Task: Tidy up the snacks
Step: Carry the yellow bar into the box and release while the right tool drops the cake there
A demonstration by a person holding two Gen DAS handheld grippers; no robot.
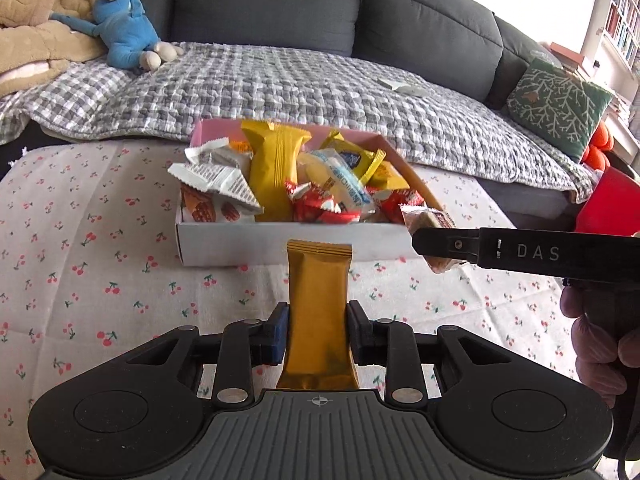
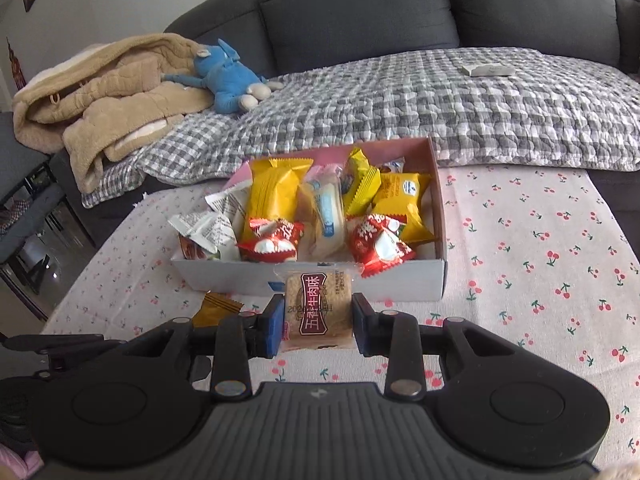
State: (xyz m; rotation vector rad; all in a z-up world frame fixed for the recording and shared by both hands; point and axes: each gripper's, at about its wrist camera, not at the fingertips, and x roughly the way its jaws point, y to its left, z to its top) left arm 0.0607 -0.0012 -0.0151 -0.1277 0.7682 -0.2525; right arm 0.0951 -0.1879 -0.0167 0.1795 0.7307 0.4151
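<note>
A white cardboard box (image 1: 280, 246) (image 2: 400, 280) full of several wrapped snacks stands on the cherry-print tablecloth. My left gripper (image 1: 318, 330) is shut on a gold foil snack bar (image 1: 318, 300), held lengthwise just in front of the box. My right gripper (image 2: 318, 322) is shut on a clear-wrapped brown biscuit (image 2: 318, 306) with a dark red label, also just short of the box's near wall. In the left wrist view the right gripper (image 1: 434, 246) reaches in from the right, the biscuit (image 1: 424, 218) between its fingers at the box's right corner. The gold bar (image 2: 216, 308) shows at the lower left of the right wrist view.
The tablecloth (image 1: 100, 280) (image 2: 540, 260) spreads around the box. Behind it runs a dark grey sofa (image 1: 280, 4) with a checked blanket (image 1: 300, 80), a blue plush toy (image 1: 124, 32) (image 2: 228, 80), a beige coat (image 2: 104, 96) and a green cushion (image 1: 560, 106).
</note>
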